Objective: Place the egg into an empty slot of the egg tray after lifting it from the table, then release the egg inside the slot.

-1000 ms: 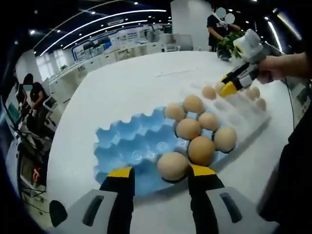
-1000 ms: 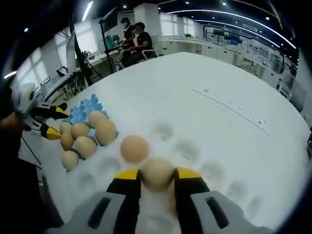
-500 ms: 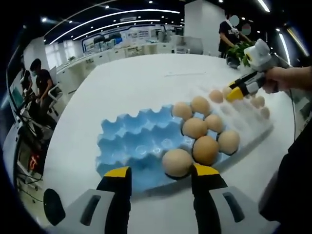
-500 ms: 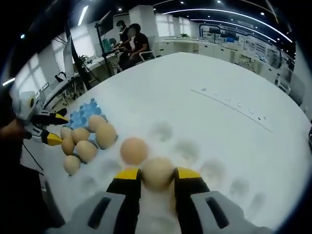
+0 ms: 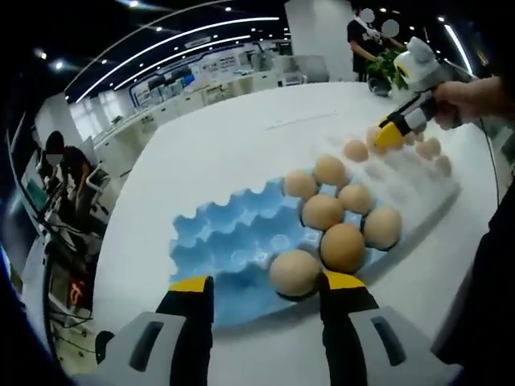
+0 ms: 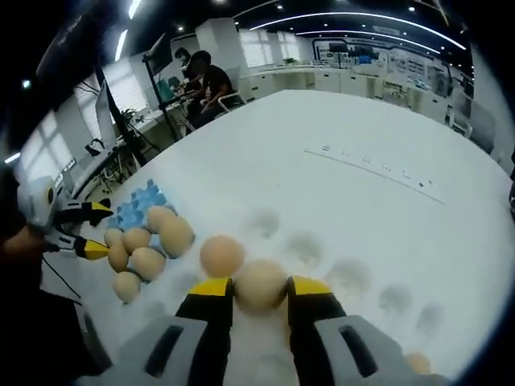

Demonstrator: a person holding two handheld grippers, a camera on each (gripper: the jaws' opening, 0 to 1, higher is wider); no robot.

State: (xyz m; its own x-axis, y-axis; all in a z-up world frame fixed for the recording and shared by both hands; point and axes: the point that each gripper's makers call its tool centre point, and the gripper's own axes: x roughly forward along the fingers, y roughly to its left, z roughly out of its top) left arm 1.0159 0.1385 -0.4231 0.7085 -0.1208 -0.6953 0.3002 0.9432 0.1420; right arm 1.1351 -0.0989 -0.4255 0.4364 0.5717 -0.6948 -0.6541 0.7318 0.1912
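My right gripper (image 6: 260, 287) is shut on a tan egg (image 6: 260, 281), held just over the white egg tray (image 6: 354, 277) with its shallow empty slots. A second egg (image 6: 222, 255) sits in that tray close to the left jaw. In the left gripper view the right gripper (image 5: 393, 133) shows at the far right over the white tray (image 5: 414, 189), with a hand holding it. My left gripper (image 5: 269, 283) stands open at the near edge of the blue egg tray (image 5: 229, 241), beside an egg (image 5: 294, 272). Several eggs fill the blue tray's right end.
The trays lie side by side on a large white table (image 6: 354, 129). The left gripper (image 6: 76, 229) and blue tray (image 6: 137, 211) appear at the left of the right gripper view. One more egg (image 6: 417, 362) sits at the lower right. People sit at desks (image 6: 201, 72) beyond the table.
The right gripper keeps its hold on the egg over the white tray. Both views have shifted a little with the hands; the eggs in the trays have not moved.
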